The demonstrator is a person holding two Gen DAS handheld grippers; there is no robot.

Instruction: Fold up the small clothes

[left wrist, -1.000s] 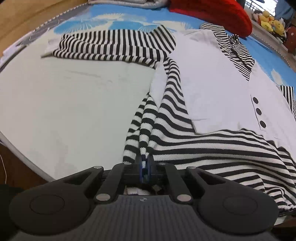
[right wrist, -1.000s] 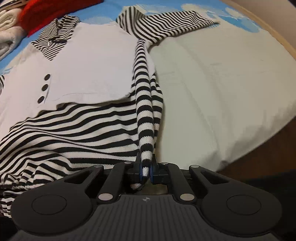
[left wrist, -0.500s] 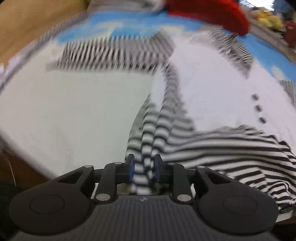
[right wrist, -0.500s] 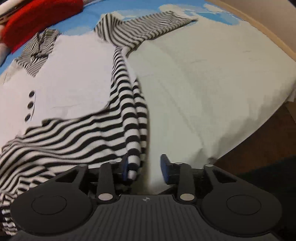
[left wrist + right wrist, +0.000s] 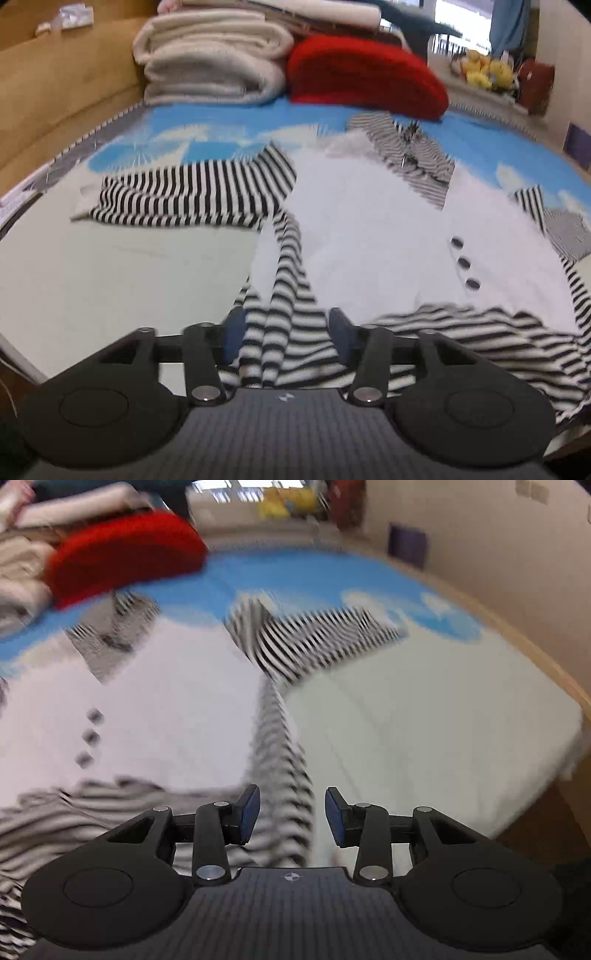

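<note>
A small top with a white front, three dark buttons and black-and-white striped sleeves, collar and hem (image 5: 369,236) lies spread on the bed. In the left wrist view my left gripper (image 5: 286,330) is open, with the striped hem corner (image 5: 280,332) lying loose between its jaws. In the right wrist view the top (image 5: 166,716) is blurred. My right gripper (image 5: 291,818) is open, and the striped side edge (image 5: 284,775) runs between its jaws without being pinched. One striped sleeve (image 5: 192,192) stretches left, the other (image 5: 321,635) right.
The bed has a pale sheet (image 5: 110,277) and a blue cloud-print cover (image 5: 221,122). A red cushion (image 5: 365,77) and folded white blankets (image 5: 210,62) are stacked at the far end. A wooden bed frame (image 5: 55,81) runs along the left. The bed's edge (image 5: 535,794) drops off at right.
Both grippers have opened and let go of the striped hem. Both cameras have tilted up, so the far end of the bed now shows.
</note>
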